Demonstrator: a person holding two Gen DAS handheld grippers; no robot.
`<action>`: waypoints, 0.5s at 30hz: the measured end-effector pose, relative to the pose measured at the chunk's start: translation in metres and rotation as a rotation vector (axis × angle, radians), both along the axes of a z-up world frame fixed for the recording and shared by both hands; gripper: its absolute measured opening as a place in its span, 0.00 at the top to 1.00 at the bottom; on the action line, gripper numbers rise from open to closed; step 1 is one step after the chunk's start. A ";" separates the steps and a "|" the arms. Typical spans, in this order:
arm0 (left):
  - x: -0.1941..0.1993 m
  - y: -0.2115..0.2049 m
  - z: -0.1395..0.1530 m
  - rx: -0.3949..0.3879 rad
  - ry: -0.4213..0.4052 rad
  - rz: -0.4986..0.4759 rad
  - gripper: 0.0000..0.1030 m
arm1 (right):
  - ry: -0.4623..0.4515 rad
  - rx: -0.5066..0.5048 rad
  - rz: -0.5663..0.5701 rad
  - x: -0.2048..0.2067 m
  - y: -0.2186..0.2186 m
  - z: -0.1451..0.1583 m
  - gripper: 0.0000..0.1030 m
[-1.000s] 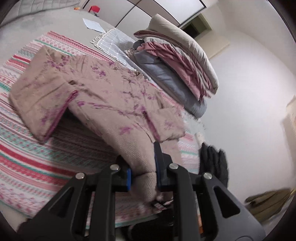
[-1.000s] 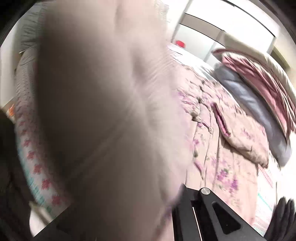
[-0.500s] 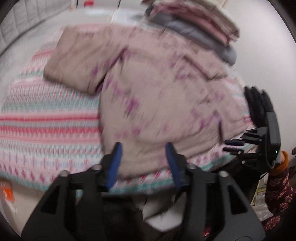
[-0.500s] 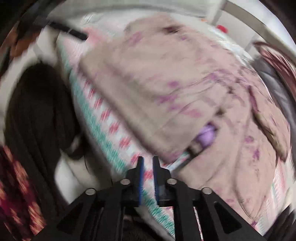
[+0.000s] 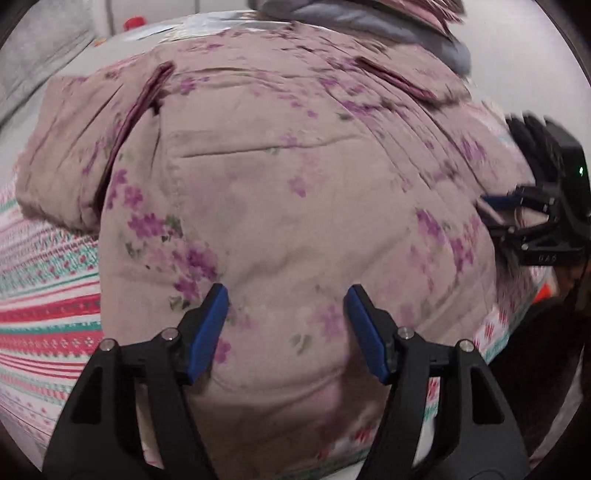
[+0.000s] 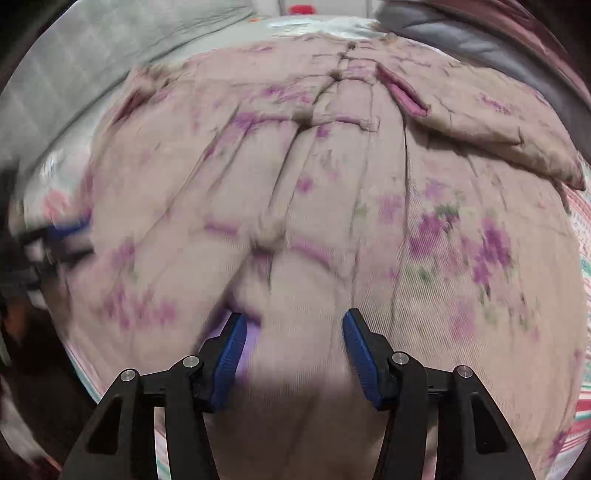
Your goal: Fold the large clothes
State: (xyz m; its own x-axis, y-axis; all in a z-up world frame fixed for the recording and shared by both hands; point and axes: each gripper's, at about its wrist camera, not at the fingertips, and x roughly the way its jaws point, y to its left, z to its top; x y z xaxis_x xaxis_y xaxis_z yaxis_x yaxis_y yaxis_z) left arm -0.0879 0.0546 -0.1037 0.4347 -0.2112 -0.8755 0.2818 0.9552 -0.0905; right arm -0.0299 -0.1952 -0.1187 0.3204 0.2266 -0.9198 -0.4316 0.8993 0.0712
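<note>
2 open grippers' jaws straddle flat jacket (image 5: 295, 192).

Left wrist view: close above the near hem of the floral padded jacket (image 5: 295, 192), facing along it toward the stacked bedding (image 5: 369, 18); right gripper (image 5: 495, 210) at right edge. Right wrist view: equally close, same facing, over the front placket. Shared: jacket (image 6: 314, 177), striped blanket (image 5: 44, 306).
</note>
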 end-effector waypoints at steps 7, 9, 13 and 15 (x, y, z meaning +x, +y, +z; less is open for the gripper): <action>-0.014 0.024 0.023 -0.121 0.011 0.044 0.32 | 0.046 -0.165 0.068 -0.021 0.019 0.013 0.45; -0.015 0.028 0.028 -0.131 -0.020 0.062 0.27 | 0.047 -0.078 0.045 -0.011 0.015 0.027 0.45; -0.009 0.038 0.043 -0.129 -0.070 0.112 0.22 | -0.034 -0.023 0.007 0.015 0.011 0.046 0.44; -0.008 0.039 0.046 -0.128 -0.067 0.136 0.22 | -0.056 -0.029 -0.015 0.030 0.012 0.046 0.44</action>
State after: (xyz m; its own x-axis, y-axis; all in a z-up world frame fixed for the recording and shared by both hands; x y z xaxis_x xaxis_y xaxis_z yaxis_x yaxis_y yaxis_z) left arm -0.0964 0.0933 -0.0582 0.5229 -0.2544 -0.8136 0.1600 0.9667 -0.1995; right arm 0.0000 -0.1834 -0.0723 0.3751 0.1950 -0.9062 -0.4211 0.9068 0.0209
